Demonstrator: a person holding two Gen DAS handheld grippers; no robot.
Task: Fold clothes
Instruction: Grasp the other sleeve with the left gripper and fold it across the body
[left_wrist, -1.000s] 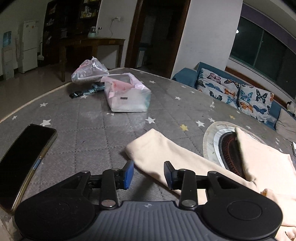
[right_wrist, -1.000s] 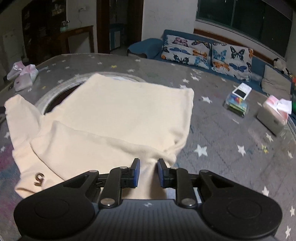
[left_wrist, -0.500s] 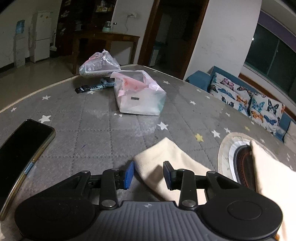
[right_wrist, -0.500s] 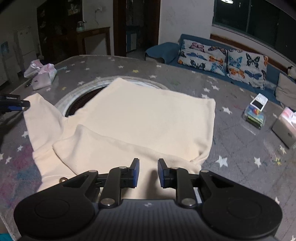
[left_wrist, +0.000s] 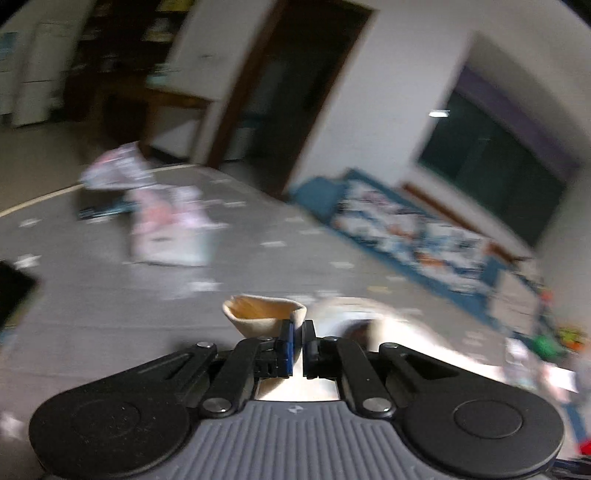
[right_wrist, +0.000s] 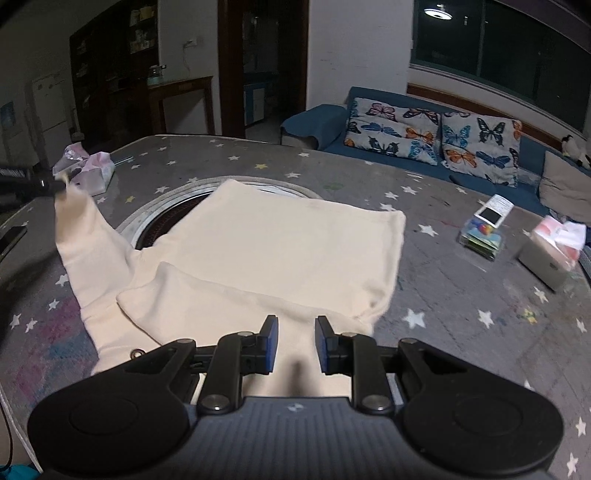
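Clearly the soft, light sweater (right_wrist: 273, 254) lies mid-table, its sleeve cuff (left_wrist: 264, 317) clenched and lifted by the left gripper (left_wrist: 297, 345) near the left edge; the right gripper (right_wrist: 293, 343) hangs released above the near hem, where I would grasp.

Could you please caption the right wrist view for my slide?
Open right gripper hovers over the cream knit garment while the left gripper lifts its sleeve.

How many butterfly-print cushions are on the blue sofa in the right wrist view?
2: one butterfly cushion toward the left end of the blue sofa, a second butterfly cushion directly to its right. A plain beige pillow sits farther right; the frame edge may hide more.
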